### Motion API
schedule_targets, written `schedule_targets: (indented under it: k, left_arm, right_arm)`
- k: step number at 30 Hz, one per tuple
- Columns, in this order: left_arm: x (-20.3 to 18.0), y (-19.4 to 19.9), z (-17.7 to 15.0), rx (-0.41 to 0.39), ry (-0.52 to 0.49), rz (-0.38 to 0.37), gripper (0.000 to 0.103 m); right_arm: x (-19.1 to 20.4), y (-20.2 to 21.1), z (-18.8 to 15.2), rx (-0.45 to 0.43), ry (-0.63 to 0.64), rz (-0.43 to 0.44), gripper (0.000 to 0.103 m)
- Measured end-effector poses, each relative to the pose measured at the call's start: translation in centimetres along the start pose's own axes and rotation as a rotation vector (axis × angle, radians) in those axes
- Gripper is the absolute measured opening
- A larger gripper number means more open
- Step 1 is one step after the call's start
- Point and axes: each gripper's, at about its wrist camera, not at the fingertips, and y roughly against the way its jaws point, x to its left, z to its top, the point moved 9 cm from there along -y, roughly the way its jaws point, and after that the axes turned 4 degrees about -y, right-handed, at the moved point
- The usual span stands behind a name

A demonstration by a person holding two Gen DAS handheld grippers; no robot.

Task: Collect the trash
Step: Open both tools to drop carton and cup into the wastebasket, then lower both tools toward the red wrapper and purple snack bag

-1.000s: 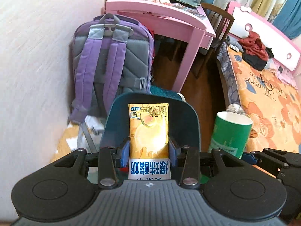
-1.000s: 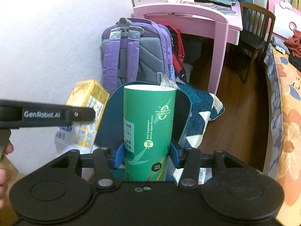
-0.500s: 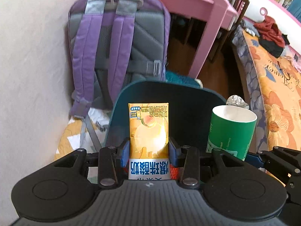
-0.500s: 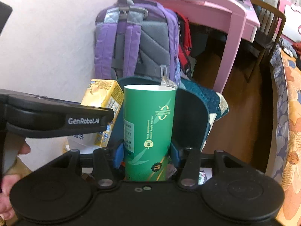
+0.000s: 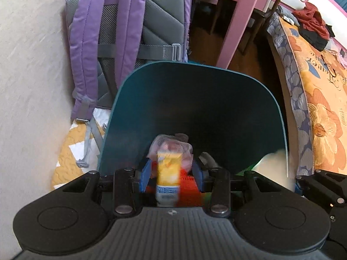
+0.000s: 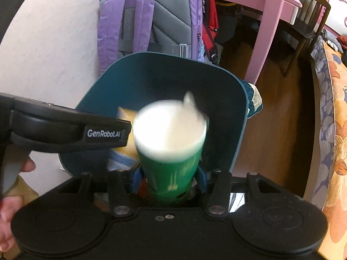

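teal bin point(image 5: 195, 99), yellow carton point(image 5: 168, 173), green cup point(image 6: 171, 171)

We have come down over the bin point(image 5: 195, 99) with both grippers: a second ago it showed only as a dark rim behind the carton point(image 5: 168, 177) and the cup point(image 6: 171, 151), and now its mouth fills the middle of both views. The carton, then gripped by the left gripper point(image 5: 171, 175), now sits blurred and loose between jaws that no longer touch it, over bagged trash point(image 5: 173, 147) in the bin. The cup, then held upright in the right gripper point(image 6: 169, 179), is blurred too, its white mouth tipped toward us. The backpack point(image 5: 121, 39) has slid to the top of both views
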Motion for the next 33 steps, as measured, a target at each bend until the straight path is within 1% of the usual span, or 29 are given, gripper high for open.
schedule_targets:
  k: [2,3,4,6,13,24,30,33]
  left_arm:
    - [-0.2,0.1,-0.1,0.004,-0.001,-0.001,0.042]
    - [-0.3,0.2,-0.2,0.003,-0.001,-0.007,0.046]
    - [-0.4,0.4,-0.2,-0.001,0.001,-0.013,0.053]
    - [-0.5,0.9,-0.2,-0.016,0.004,-0.017,0.063]
    - [-1.4,3.3,-0.8,-0.052,-0.028,-0.02,0.064]
    - [-2.7,9.7,-2.1,-0.129,-0.07,-0.02,0.064]
    - [-3.2,13.2,-3.2,-0.175,-0.076,-0.031,0.064]
    - [-3.6,14.7,-4.1,-0.193,-0.076,-0.041,0.064]
  right_arm:
    - [0.0,0.1,-0.1,0.009,0.0,0.001,0.049]
    - [-0.1,0.2,-0.2,0.008,0.004,-0.003,0.05]
    - [-0.1,0.3,-0.2,0.004,0.008,-0.008,0.05]
    - [-0.3,0.7,-0.3,-0.003,0.008,-0.006,0.051]
    - [-0.6,2.6,-0.4,-0.027,0.008,0.013,0.053]
    - [0.5,8.8,-1.3,-0.115,0.114,0.032,0.055]
    - [0.7,12.3,-2.3,-0.154,0.138,0.07,0.059]
    - [0.6,13.9,-3.0,-0.174,0.127,0.094,0.06]
